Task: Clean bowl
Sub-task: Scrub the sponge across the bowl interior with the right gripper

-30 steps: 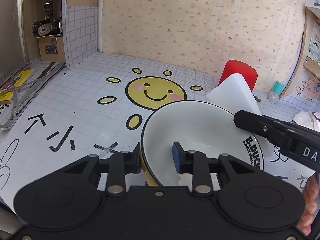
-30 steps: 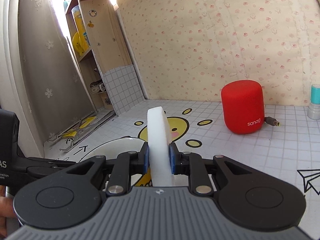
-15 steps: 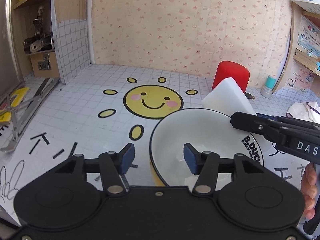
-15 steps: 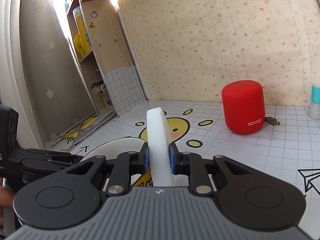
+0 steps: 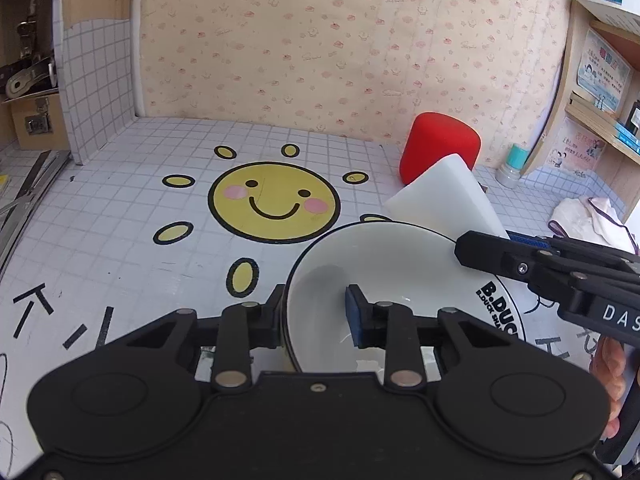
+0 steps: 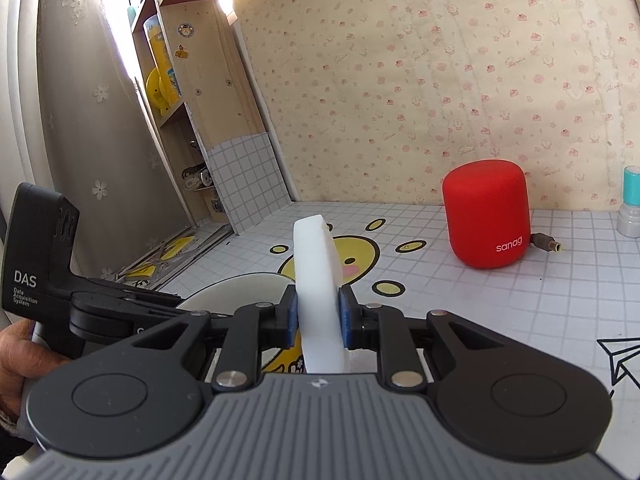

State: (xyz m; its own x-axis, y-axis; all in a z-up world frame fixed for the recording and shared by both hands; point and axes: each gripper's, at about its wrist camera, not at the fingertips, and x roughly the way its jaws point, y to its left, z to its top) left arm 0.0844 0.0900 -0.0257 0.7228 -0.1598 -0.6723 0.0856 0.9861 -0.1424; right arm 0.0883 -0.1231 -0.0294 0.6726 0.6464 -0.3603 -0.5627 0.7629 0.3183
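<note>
A white bowl [image 5: 384, 276] with a black rim sits low in the left wrist view. My left gripper [image 5: 316, 312] straddles its near rim, one finger outside and one inside; whether the pads press the rim I cannot tell. My right gripper [image 6: 318, 316] is shut on a white sponge [image 6: 318, 276], held upright. In the left wrist view the sponge [image 5: 440, 200] hangs over the bowl's far right rim with the right gripper [image 5: 508, 246] coming in from the right. In the right wrist view only part of the bowl [image 6: 240, 292] shows, left of the sponge.
A red speaker [image 5: 440, 152] with a cable stands at the back right, also in the right wrist view [image 6: 486, 216]. A small teal-capped bottle [image 5: 510, 164] and a crumpled cloth [image 5: 588, 220] lie right. Shelves stand on both sides. The tabletop [image 5: 120, 208] has a sun drawing.
My left gripper's jaws were wide open around the bowl's rim half a second ago and have narrowed on it again. The right gripper has kept the sponge almost still.
</note>
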